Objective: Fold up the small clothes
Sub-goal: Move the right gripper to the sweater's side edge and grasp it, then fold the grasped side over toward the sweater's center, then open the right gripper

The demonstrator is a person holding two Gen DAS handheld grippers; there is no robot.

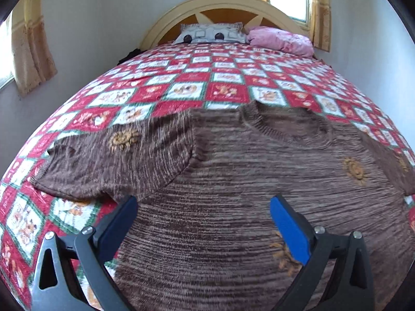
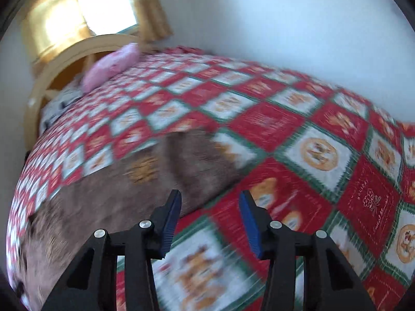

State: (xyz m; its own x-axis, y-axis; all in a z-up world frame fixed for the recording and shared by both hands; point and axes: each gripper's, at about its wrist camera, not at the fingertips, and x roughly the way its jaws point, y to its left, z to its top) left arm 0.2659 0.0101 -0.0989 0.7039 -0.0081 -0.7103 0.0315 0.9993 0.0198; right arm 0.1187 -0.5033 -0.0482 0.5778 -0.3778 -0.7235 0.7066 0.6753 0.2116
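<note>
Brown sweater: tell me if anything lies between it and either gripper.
Nothing visible does. The left gripper hovers open directly over the brown sweater; the right gripper is open above the sweater's edge and the quilt, with nothing between.

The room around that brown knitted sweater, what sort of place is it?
Most likely a home bedroom. The brown knitted sweater lies on a bed with a red, white and green patchwork quilt, an arched cream wooden headboard and a pink pillow; yellow curtains hang at the windows.

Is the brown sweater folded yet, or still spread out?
Spread out: the brown sweater lies flat on the quilt, its sleeve extended sideways.
</note>
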